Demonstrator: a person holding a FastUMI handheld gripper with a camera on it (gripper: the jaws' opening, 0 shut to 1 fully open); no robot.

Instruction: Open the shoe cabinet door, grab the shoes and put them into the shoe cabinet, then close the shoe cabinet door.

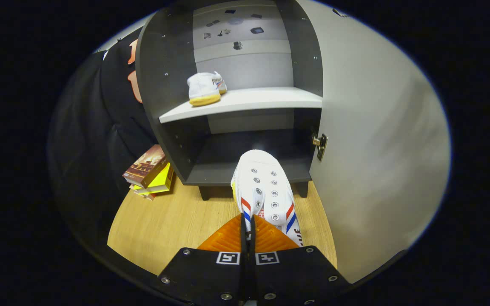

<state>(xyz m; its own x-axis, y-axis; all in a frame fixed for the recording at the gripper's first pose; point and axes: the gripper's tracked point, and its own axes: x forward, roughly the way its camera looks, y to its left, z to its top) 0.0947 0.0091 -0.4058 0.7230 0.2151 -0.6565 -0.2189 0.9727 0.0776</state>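
The shoe cabinet (pixel 172 127) stands on the wood floor (pixel 172 221), and it is the biggest thing here. Its door (pixel 377 148) is swung wide open on the right side. Inside there are 2 levels: a white shelf (pixel 245 102) up high and a dark bottom space under it. 1 white shoe (pixel 204 88) already sits on the shelf, near its left end. A small pile of books (pixel 149 172) lies on the floor just left of the cabinet.

The gripper (pixel 249 231) is clamped on the second shoe (pixel 264 191). Its 2 fingers are pressed close together on the shoe's back part. The shoe sticks straight out ahead of the fingers, long way forward, with its toe pointing at the dark bottom space. The toe is right at the cabinet's front edge.

So the next move looks like a push straight ahead, or a lift up to the shelf beside the first shoe.
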